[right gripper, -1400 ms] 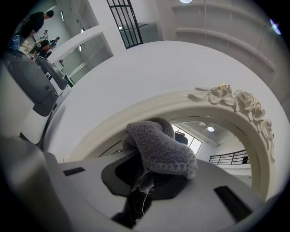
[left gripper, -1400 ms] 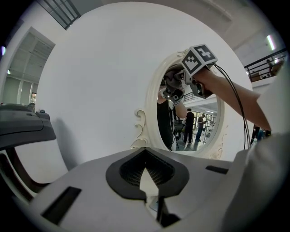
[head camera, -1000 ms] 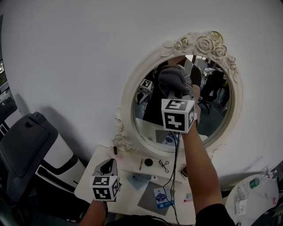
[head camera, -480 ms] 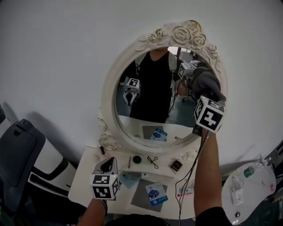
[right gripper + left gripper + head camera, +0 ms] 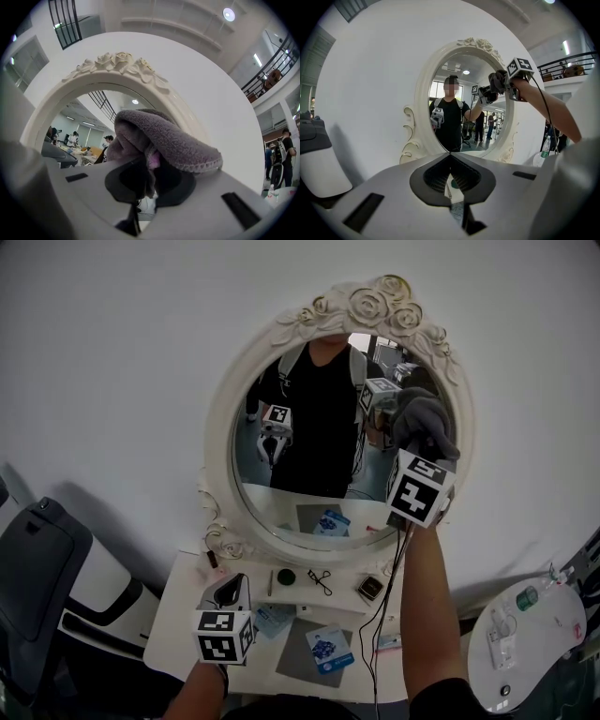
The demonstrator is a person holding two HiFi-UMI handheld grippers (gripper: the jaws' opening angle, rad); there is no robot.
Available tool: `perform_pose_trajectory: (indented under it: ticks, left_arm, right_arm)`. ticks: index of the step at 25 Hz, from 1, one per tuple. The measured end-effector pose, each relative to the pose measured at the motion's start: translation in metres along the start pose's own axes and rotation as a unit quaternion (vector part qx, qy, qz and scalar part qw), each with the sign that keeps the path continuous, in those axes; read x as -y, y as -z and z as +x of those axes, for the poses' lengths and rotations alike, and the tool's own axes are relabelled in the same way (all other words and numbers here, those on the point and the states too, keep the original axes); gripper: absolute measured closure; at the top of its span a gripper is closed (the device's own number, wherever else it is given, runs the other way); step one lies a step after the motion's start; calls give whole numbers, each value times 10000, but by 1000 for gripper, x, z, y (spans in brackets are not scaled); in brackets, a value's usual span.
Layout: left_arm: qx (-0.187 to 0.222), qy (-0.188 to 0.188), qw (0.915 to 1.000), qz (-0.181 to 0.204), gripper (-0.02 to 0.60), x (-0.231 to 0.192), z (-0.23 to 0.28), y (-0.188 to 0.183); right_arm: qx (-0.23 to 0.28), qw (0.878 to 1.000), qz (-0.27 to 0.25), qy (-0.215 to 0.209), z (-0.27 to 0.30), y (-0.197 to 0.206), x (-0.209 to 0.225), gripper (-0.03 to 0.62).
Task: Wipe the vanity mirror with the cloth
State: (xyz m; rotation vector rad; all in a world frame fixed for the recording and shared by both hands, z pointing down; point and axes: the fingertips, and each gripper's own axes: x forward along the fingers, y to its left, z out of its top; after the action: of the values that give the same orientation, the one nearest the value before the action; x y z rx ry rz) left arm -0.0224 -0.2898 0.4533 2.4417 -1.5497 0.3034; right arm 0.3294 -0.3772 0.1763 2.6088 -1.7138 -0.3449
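Right gripper view shows our right tool [image 5: 150, 174] closed tight on the grey cloth [image 5: 164, 136], held at the right side of the vanity mirror [image 5: 309, 493]. Our left tool [image 5: 451, 176] is closed and empty, low over the bench [image 5: 183, 638]. We judge the wiping is in hand; the next stroke should sweep across the rest of the glass.

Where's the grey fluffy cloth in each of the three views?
Head view: grey fluffy cloth right of centre, upper half.
Left gripper view: cloth small, upper right of centre.
Right gripper view: cloth dead centre, clamped in the right tool.
Shared landmark: white rose-carved mirror crest.
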Motion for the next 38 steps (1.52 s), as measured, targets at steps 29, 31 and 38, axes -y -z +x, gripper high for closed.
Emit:
perform_pose_trajectory:
  ticks: [29, 31, 38]
  left_arm:
    - [19, -1123, 9919, -601, 578, -102, -62, 27]
    - [19, -1115, 9920, -595, 578, -102, -61, 27]
    - [9, -1147, 9919, -550, 578, -100, -60, 27]
  right_arm:
    - [1114, 9406, -2613, -1859, -52, -18, -298, 554]
    - [1067, 9324, -2816, -2000, -58, 2, -309, 554]
    - [375, 9022, -3286, -2770, -80, 107, -344, 554]
